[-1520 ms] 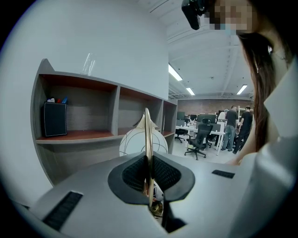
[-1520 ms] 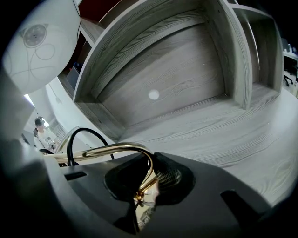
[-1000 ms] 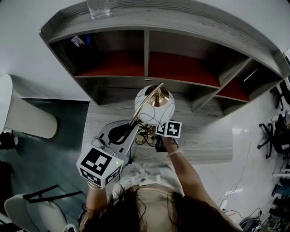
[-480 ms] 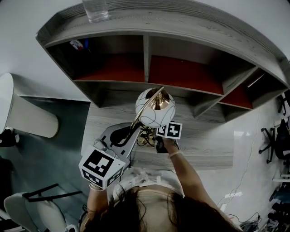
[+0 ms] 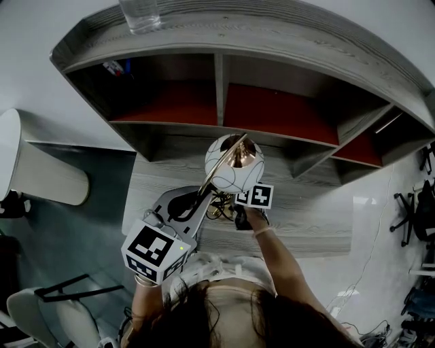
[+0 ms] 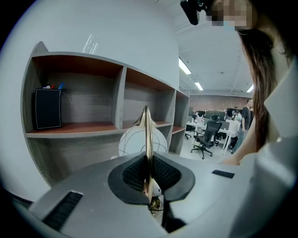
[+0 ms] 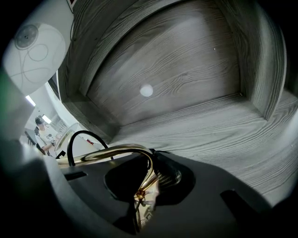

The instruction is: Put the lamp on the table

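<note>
The lamp has a white globe shade with a copper cap and a thin brass stem. It hangs over the grey wood table, in front of the shelf unit. My left gripper is shut on the brass stem, and the globe shows beyond the jaws. My right gripper is shut on the lamp's curved brass lower part; the globe sits at the upper left of that view. The lamp's foot is hidden.
A grey shelf unit with red-floored compartments stands at the table's back. A glass sits on its top and a black box in its left compartment. A black cable loops beside the lamp. Office chairs are at the right.
The lamp and both grippers stay almost in place. The left gripper's marker cube has drifted slightly right and down in the head view.
</note>
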Available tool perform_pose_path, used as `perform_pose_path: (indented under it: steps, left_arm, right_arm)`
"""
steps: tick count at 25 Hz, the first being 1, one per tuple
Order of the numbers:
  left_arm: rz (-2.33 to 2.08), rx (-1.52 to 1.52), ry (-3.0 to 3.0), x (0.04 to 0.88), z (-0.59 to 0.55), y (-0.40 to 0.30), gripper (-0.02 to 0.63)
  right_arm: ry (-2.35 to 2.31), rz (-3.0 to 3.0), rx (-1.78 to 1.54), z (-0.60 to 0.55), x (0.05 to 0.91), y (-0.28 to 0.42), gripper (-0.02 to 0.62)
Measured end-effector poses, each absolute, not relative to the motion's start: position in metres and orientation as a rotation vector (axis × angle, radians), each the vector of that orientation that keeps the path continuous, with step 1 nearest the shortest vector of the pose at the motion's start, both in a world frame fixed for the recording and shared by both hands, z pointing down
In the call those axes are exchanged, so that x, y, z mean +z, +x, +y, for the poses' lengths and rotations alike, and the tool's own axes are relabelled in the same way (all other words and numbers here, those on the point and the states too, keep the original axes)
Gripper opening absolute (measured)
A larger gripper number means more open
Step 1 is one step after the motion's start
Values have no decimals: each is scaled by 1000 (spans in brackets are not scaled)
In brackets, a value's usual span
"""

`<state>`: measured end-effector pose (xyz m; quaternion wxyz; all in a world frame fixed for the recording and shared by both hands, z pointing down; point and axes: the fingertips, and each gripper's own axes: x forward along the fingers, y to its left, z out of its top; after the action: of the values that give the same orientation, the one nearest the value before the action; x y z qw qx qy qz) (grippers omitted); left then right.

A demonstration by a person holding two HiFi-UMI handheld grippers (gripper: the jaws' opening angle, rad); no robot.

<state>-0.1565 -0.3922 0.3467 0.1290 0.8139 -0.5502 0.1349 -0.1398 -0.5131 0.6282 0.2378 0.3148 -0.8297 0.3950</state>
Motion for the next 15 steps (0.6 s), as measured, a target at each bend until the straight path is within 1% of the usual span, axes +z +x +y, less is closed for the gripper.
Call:
perform_pose_path:
  steps: [2, 6, 8, 10, 15]
  left_arm:
    - [-1602, 392, 2358, 349, -393, -157, 21]
    - [-1597, 398, 2341, 355, -395, -158, 21]
    - [-1595, 396, 2336, 357, -395, -157, 21]
    - [-1594, 390, 2336, 357, -396, -156, 21]
    - [-1578, 384, 2342, 357, -400, -153, 21]
  right_arm:
    - [940, -2169, 992, -517, 633, -115, 52]
    - [1179, -1679, 694, -521, 649, -12, 52]
    - [1230, -1522, 603, -522, 655, 20, 52]
    - [1237, -1492, 580, -524, 657, 27, 52]
    - [1198, -1533, 623, -521, 658, 17, 52]
